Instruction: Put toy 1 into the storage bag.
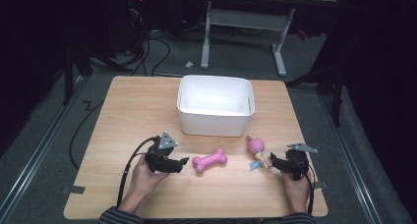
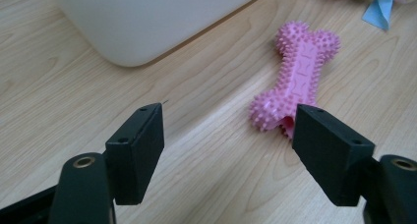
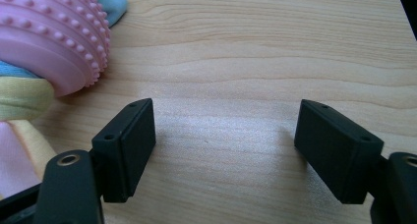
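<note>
Both jaws spread: left gripper [image 2: 228, 130] hides pink bone's [image 2: 295, 81] near end; right gripper [image 3: 223, 130], ball toy [image 3: 49, 37] cropped at 10 o'clock.

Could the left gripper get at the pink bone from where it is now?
Probably yes. The left gripper is open and points at the bone, which lies flat on the table just ahead. Bare wood lies between them. The tub stands farther back.

left gripper [image 1: 183, 161] — jaws spread, held low | right gripper [image 1: 271, 161] — jaws spread, held low
</note>
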{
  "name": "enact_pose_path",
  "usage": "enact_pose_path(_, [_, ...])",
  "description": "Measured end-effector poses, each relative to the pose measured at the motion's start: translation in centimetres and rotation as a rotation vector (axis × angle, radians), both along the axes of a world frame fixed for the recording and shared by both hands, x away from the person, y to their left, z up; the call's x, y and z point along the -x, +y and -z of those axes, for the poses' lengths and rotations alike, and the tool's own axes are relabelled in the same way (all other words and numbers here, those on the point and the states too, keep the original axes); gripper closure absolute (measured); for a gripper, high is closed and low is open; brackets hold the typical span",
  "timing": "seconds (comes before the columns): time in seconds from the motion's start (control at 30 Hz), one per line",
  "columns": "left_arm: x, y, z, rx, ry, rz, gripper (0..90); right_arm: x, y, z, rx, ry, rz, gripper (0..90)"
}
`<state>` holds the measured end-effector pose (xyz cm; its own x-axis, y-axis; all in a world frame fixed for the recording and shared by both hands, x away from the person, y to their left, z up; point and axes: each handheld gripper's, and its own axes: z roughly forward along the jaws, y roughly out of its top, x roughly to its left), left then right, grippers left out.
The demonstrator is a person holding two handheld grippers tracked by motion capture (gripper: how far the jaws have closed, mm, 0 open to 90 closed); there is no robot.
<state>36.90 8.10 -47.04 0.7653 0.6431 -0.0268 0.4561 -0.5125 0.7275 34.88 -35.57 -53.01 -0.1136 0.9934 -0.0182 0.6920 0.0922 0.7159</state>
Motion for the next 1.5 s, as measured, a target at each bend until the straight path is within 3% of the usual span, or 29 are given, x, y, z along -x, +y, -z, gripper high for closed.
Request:
enact_pose_path(0.27, [-0.4, -2.0, 0.3, -0.020, 0.030, 0.040, 24.9, 0.0, 0.0, 0.0, 0.002, 0.000, -0.003, 23.6])
enact_pose_path(0.5, [-0.2, -3.9, 1.3, -0.071, 0.050, 0.067, 19.4, 0.0, 0.0, 0.0, 0.001, 0.000, -0.003, 23.6])
enact_pose_path(0.83, [-0.3, -5.5, 2.9, -0.096, 0.073, 0.086, 18.0, 0.0, 0.0, 0.0, 0.002, 0.000, -0.003, 23.7])
enact_pose_path(1.33, [-0.6, -6.7, 4.4, -0.136, 0.084, 0.105, 21.4, 0.0, 0.0, 0.0, 0.001, 0.000, -0.004, 23.6])
enact_pose_path(1.5, [-0.5, -7.0, 4.6, -0.150, 0.078, 0.108, 28.7, 0.0, 0.0, 0.0, 0.001, 0.000, -0.004, 23.6])
